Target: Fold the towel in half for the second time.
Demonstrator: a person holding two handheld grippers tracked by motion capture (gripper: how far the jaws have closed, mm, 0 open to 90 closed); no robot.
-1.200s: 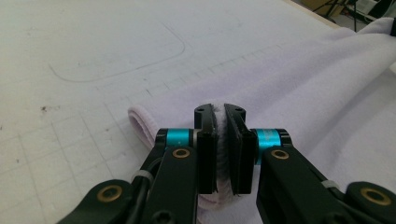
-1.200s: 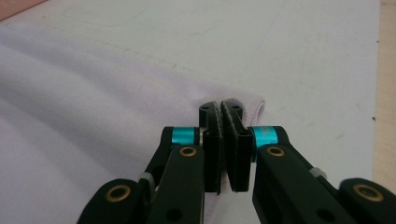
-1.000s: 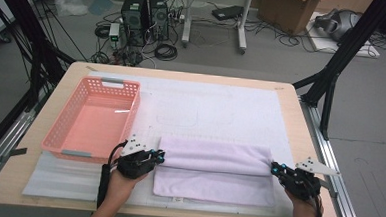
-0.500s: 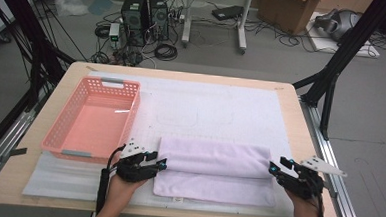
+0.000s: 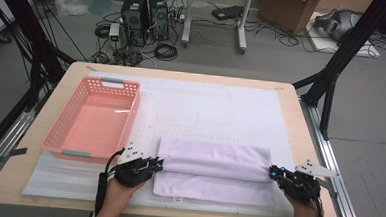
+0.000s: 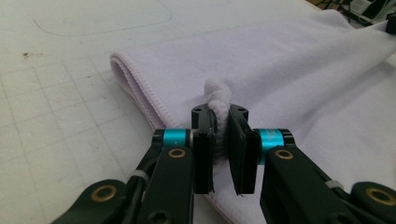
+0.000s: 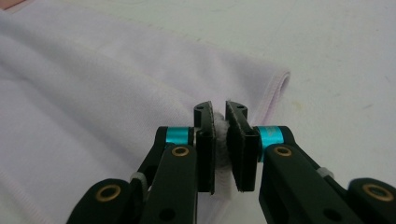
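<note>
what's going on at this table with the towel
A person is folding a pale lilac towel on a white mat, with hand-held tongs in each hand. The left tongs pinch a bunch of cloth at the towel's left end and the right tongs pinch its right end; both sets of jaws have just been closing on the fabric. The towel lies partly folded along its length. A pink basket sits empty to the left.

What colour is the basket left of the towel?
Pink, clearest in the high view: basket, towel.
</note>
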